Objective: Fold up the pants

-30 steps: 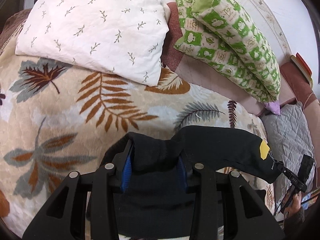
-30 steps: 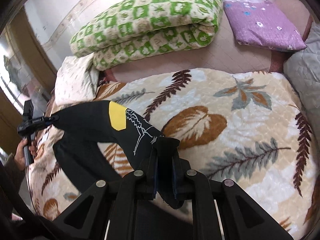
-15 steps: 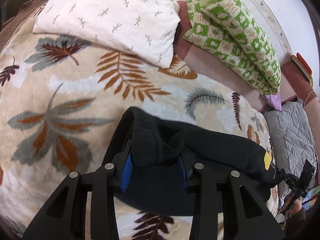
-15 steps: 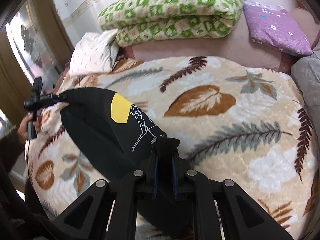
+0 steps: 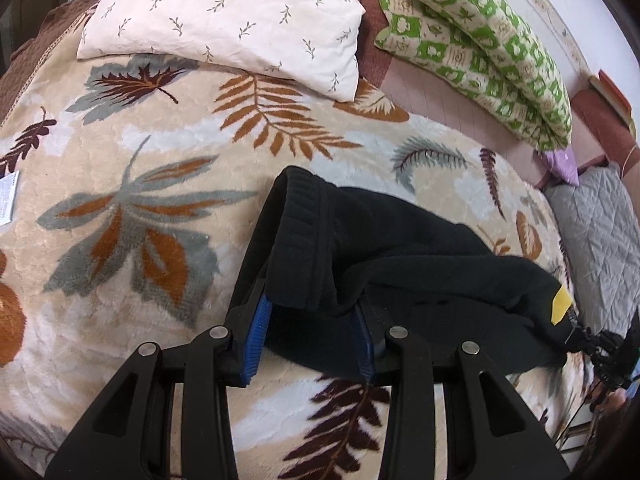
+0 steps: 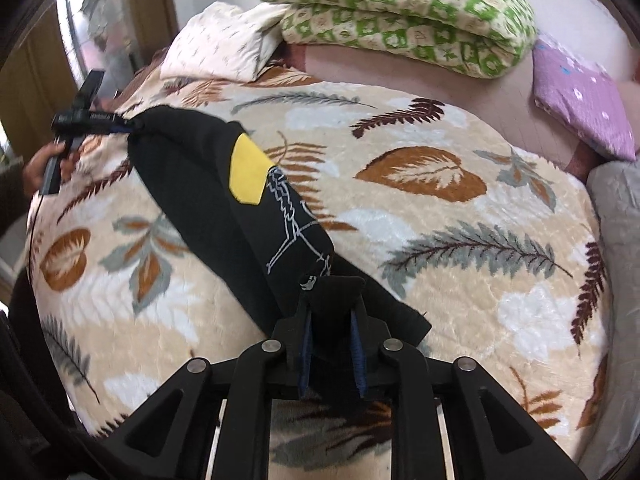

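Black pants (image 5: 400, 256) with a yellow patch (image 6: 248, 176) and a white line drawing hang stretched between my two grippers, just above a leaf-patterned blanket (image 5: 140, 200). My left gripper (image 5: 312, 308) is shut on the ribbed waistband end. My right gripper (image 6: 332, 320) is shut on the other end of the pants (image 6: 208, 184). The right gripper also shows at the right edge of the left wrist view (image 5: 592, 344), and the left gripper at the left of the right wrist view (image 6: 92, 120).
A white leaf-print pillow (image 5: 224, 20) and a folded green checked quilt (image 5: 480, 40) lie at the far side of the bed. A purple pillow (image 6: 580, 96) and a grey quilted cover (image 5: 600, 232) lie to the right. A wooden door (image 6: 36, 64) stands at left.
Both grippers have carried the pants down and toward the near side of the bed; the cloth now hangs lower over the blanket. Both grips are unchanged.
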The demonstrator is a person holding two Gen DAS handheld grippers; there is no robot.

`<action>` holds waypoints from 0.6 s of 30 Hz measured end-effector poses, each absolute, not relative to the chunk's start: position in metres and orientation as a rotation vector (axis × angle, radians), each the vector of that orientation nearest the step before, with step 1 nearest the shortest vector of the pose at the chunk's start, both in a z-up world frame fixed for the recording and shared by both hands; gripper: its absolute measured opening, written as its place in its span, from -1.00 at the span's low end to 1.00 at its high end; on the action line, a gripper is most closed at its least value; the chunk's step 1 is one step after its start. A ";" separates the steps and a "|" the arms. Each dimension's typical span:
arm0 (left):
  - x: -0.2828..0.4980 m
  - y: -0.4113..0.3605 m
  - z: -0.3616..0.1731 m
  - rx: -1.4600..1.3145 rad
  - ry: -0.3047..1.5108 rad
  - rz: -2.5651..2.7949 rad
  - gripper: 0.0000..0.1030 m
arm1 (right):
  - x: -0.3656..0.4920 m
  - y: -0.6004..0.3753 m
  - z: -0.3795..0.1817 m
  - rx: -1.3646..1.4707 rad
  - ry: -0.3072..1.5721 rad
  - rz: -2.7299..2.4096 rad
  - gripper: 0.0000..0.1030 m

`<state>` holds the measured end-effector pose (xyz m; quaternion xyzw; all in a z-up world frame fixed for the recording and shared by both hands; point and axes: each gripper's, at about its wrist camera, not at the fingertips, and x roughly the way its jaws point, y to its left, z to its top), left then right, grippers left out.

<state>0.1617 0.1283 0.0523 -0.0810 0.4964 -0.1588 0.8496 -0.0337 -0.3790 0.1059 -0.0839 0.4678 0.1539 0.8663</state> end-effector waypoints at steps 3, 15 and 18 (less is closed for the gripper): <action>0.157 0.127 0.054 -0.133 1.053 -0.331 -0.30 | -0.048 -0.372 0.106 -0.240 0.973 0.313 -0.56; 0.137 0.141 0.064 -0.042 1.076 -0.300 -0.30 | -0.088 -0.381 0.104 -0.235 0.987 0.239 -0.57; 0.131 0.145 0.070 -0.038 1.077 -0.304 -0.30 | -0.095 -0.382 0.101 -0.217 1.002 0.231 -0.58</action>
